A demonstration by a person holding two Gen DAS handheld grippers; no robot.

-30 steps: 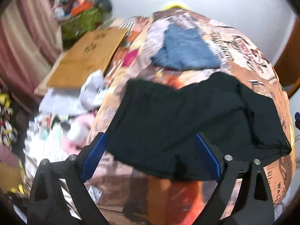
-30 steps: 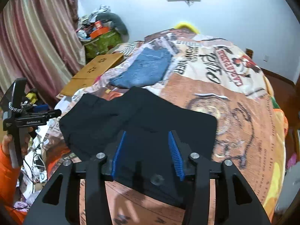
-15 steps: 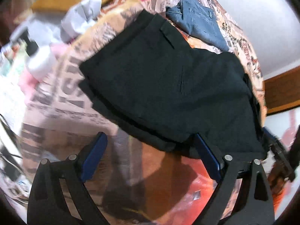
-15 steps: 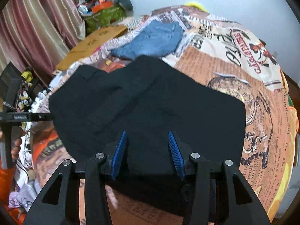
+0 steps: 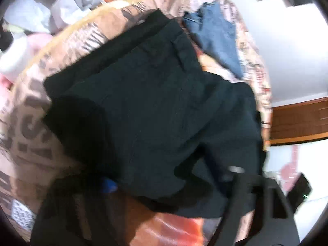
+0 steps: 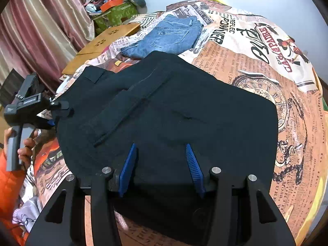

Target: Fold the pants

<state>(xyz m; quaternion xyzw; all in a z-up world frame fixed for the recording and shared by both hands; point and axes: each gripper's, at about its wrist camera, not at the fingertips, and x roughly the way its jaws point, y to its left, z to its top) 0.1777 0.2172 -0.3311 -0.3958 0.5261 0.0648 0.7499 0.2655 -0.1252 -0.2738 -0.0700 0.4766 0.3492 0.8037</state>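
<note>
Left wrist view: blurred. Black pants (image 5: 155, 110) fill frame centre on the printed bedspread (image 5: 67, 41). Left tongs (image 5: 164, 186), jaws just closing around the near hem; grip cannot be told.

Right wrist view: right tongs (image 6: 162, 170) part-open over pants' lower edge, blue pads (image 6: 128, 170) clear of the cloth. Folded jeans (image 6: 166, 37) upper centre.

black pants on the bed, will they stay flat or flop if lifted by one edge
Probably flop: the black pants lie limp, following the bedspread, with soft creases. They look thick with layered seams, so likely fairly heavy, sagging between the left gripper and right gripper.
</note>
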